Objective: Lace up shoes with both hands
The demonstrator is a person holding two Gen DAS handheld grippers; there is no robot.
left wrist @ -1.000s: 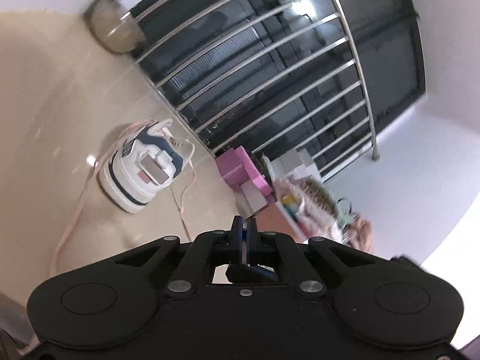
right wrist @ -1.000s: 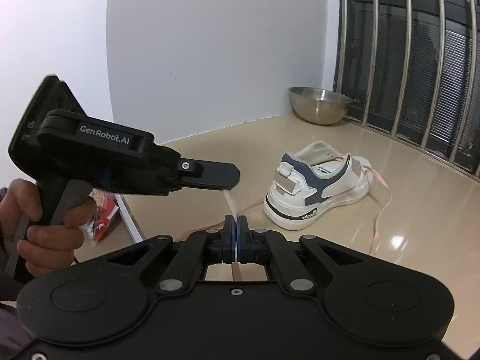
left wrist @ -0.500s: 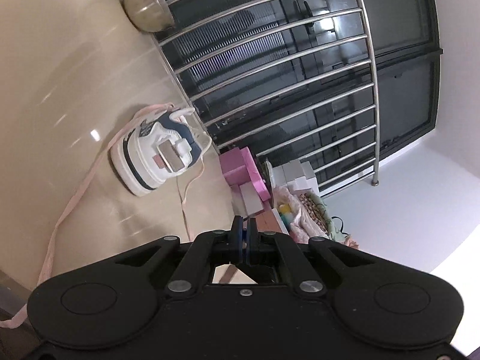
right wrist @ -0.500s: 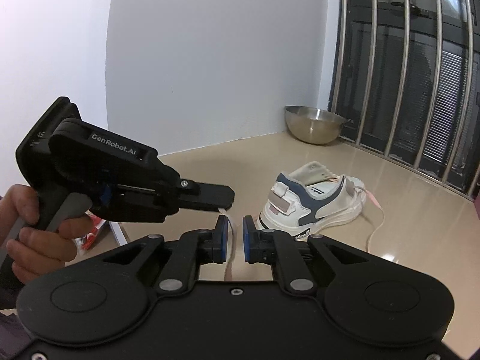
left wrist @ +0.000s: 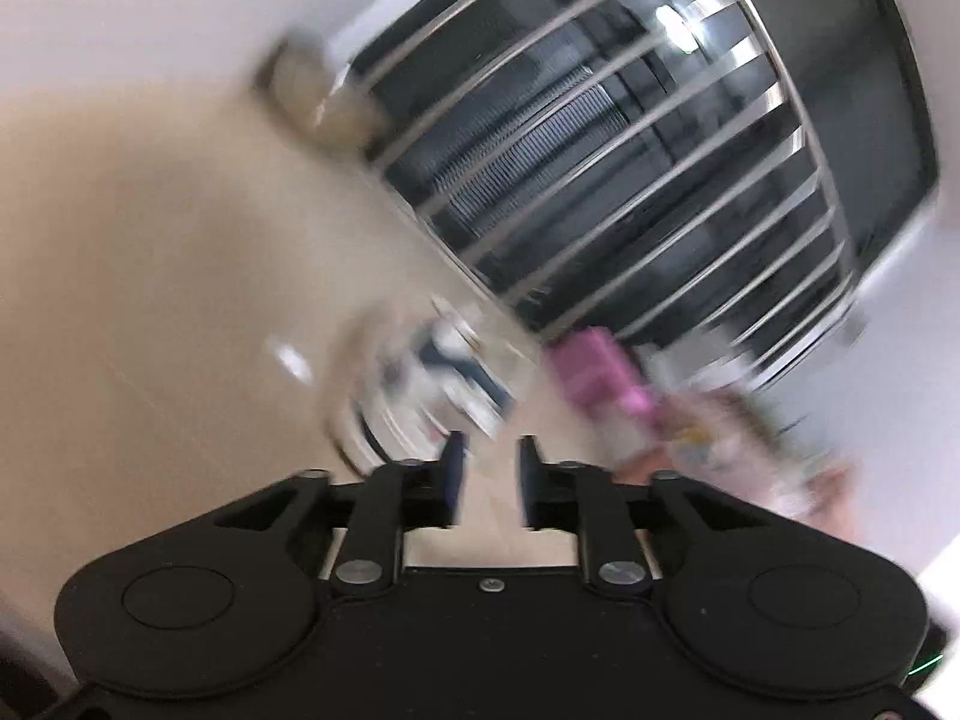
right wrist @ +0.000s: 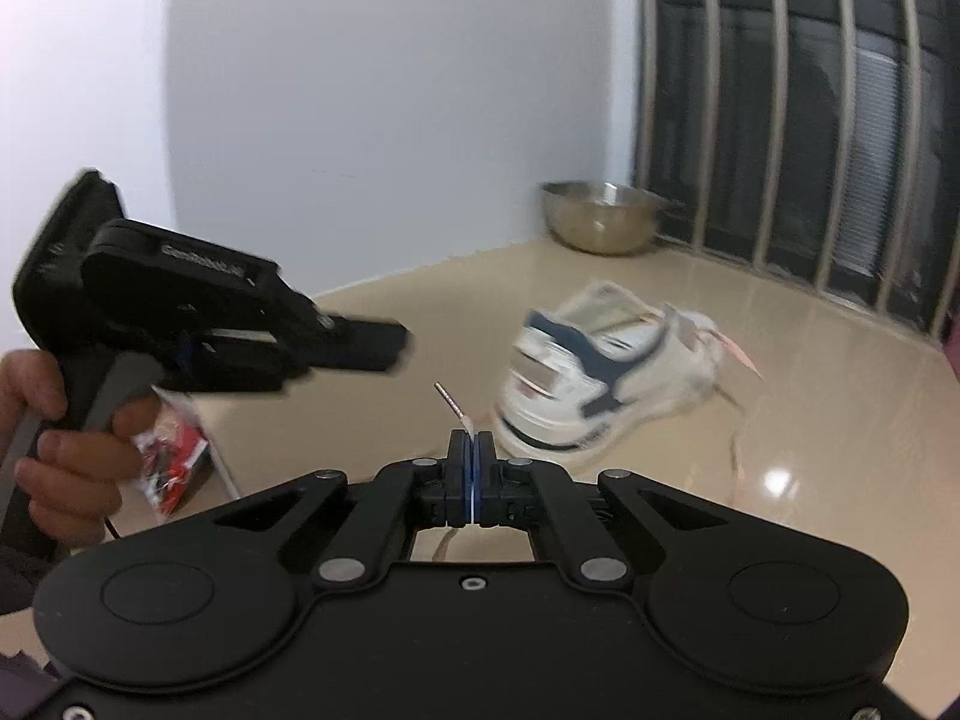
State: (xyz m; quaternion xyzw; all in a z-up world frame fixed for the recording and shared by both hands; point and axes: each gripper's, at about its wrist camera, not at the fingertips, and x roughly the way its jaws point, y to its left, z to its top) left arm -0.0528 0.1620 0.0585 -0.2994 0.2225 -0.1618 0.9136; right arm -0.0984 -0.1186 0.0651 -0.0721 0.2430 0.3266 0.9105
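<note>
One sneaker (right wrist: 606, 381) on glossy beige floor (right wrist: 810, 420), right gripper (right wrist: 471, 438) pinching lace tip (right wrist: 451, 403), left gripper (left wrist: 487, 456) just parted, empty.

Bare tan floor (right wrist: 798, 420) lies open around the sneaker (right wrist: 606, 384); steel bowl (right wrist: 600, 216) fills the corner, window bars (right wrist: 840, 120) close off the right.

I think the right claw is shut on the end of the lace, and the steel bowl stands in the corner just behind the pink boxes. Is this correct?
Not quite. The right claw is shut on the lace end, but the steel bowl stands in the corner behind the shoe, far from the pink boxes. The left wrist view shows them apart, with the shoe between.
</note>
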